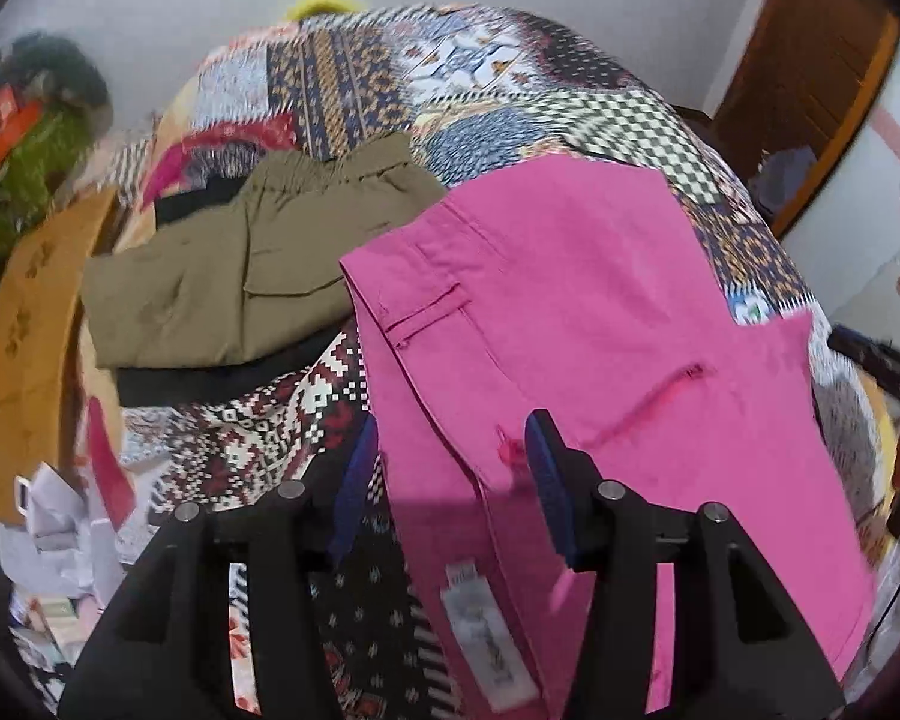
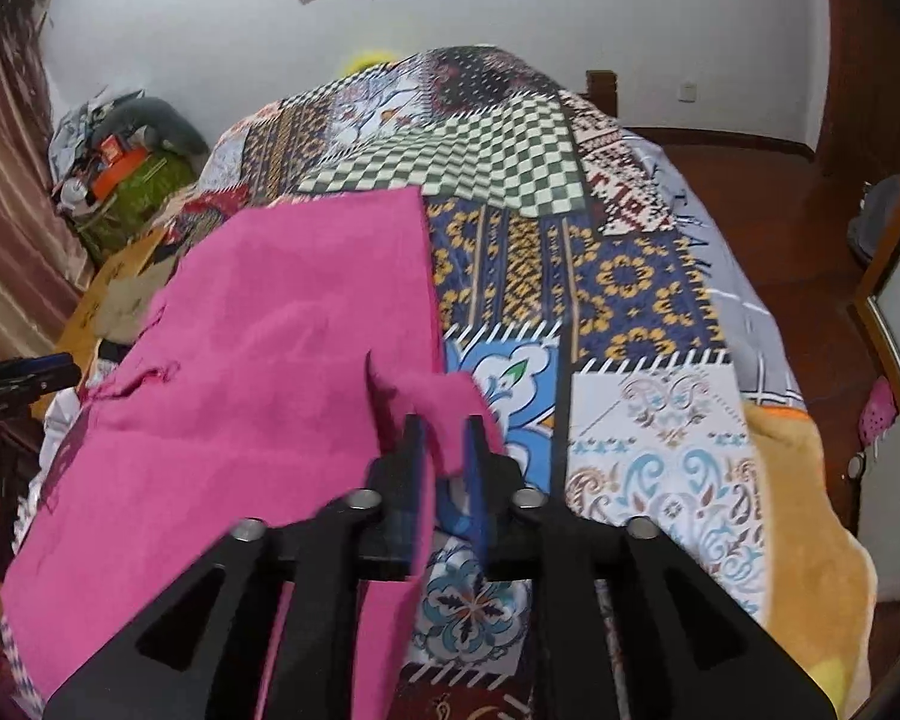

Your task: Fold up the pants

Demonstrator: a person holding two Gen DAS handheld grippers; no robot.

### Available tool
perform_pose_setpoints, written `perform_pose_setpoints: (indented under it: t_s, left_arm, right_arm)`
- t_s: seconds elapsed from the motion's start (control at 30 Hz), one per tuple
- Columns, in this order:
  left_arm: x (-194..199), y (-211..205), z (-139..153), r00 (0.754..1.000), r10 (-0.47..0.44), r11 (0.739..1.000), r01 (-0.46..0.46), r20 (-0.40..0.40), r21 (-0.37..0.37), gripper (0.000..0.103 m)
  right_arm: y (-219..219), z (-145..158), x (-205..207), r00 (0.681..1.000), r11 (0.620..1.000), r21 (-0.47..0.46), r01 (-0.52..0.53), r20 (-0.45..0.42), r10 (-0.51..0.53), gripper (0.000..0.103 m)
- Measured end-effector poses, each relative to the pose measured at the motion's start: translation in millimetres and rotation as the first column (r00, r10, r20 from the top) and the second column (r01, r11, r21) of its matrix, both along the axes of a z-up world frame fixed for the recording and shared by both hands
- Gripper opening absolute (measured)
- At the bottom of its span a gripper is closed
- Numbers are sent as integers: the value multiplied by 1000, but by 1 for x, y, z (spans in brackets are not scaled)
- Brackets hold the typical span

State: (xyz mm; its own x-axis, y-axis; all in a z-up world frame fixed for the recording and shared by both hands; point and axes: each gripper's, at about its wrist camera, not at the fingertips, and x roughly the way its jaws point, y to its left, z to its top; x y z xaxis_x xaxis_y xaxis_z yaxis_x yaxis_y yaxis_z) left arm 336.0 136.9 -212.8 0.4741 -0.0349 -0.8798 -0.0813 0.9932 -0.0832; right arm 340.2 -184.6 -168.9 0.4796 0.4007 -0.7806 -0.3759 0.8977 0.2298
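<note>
The bright pink cotton pants (image 1: 570, 312) lie folded on the patchwork-covered bed (image 2: 618, 276). The left hand-held gripper (image 1: 450, 480) stands wide open astride their waistband edge. The right hand-held gripper (image 2: 444, 450) is nearly closed, pinching a raised pink fold.

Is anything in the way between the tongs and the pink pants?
Nothing visible. The right tongs already pinch a corner of the bright pink cotton pants. The left tongs stand open around the waistband edge. The folded olive shorts lie apart, farther back.
</note>
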Motion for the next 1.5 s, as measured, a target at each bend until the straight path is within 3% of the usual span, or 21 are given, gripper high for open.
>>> perform_pose_setpoints:
  t_s: [0.07, 0.13, 0.3, 0.43, 0.6, 0.67, 0.73, 0.83, 0.9, 1.07, 1.1, 1.17, 1.2, 1.3, 1.43, 1.5]
  left_arm:
    - [13, 7, -9, 999, 18, 997, -22, -44, -75, 51]
    - [25, 13, -21, 995, 34, 987, -48, -96, -150, 51]
    - [39, 12, -45, 986, 37, 978, -70, -165, -197, 52]
    - [42, 9, -51, 986, 33, 975, -68, -166, -211, 55]
    - [42, 1, -49, 991, 8, 986, -30, -130, -167, 38]
    - [41, -4, -47, 993, -3, 991, -12, -115, -132, 28]
    - [41, -9, -46, 994, -8, 997, 0, -110, -80, 27]
    - [39, -16, -46, 995, -18, 1000, 19, -94, 10, 27]
    - [38, -15, -47, 996, -17, 999, 20, -91, 31, 27]
    - [37, -8, -50, 996, 3, 999, 0, -93, 33, 27]
    - [37, -8, -50, 996, 8, 999, -3, -91, 54, 27]
    - [38, -11, -55, 996, 31, 984, -16, -84, 180, 27]
    - [39, -11, -60, 996, 26, 980, -8, -89, 197, 27]
    - [37, 2, -61, 995, 16, 993, -5, -94, 118, 27]
    - [29, 10, -54, 995, 10, 995, -1, -96, 100, 28]
    - [23, 15, -47, 995, 9, 996, 0, -95, 93, 30]
  right_arm:
    - [-1, -2, 5, 1000, 1000, -5, 22, 4, -22, 37]
    - [-1, -8, 8, 1000, 1000, -13, 27, -2, -27, 39]
    - [2, -29, 21, 998, 1000, -22, 20, -54, -21, 39]
    - [5, -48, 29, 993, 1000, 20, 9, -118, -6, 39]
    - [11, -65, 33, 986, 998, 59, -13, -167, 23, 38]
    - [11, -67, 32, 983, 996, 86, -24, -179, 39, 29]
    - [13, -68, 32, 979, 993, 103, -49, -191, 68, 22]
    - [17, -69, 33, 980, 995, 58, -78, -178, 87, 14]
    - [19, -71, 35, 982, 996, 31, -79, -172, 83, 6]
    - [18, -72, 33, 988, 997, -24, -75, -139, 71, 4]
    - [19, -72, 33, 989, 997, -33, -76, -133, 71, 3]
    - [22, -73, 31, 989, 995, -55, -85, -127, 77, 3]
    - [24, -73, 31, 989, 993, -74, -95, -122, 86, 2]
    - [27, -75, 33, 987, 990, -96, -108, -127, 95, 1]
    - [26, -72, 38, 985, 991, -84, -108, -145, 95, 1]
    - [21, -69, 39, 985, 992, -86, -93, -156, 79, 9]
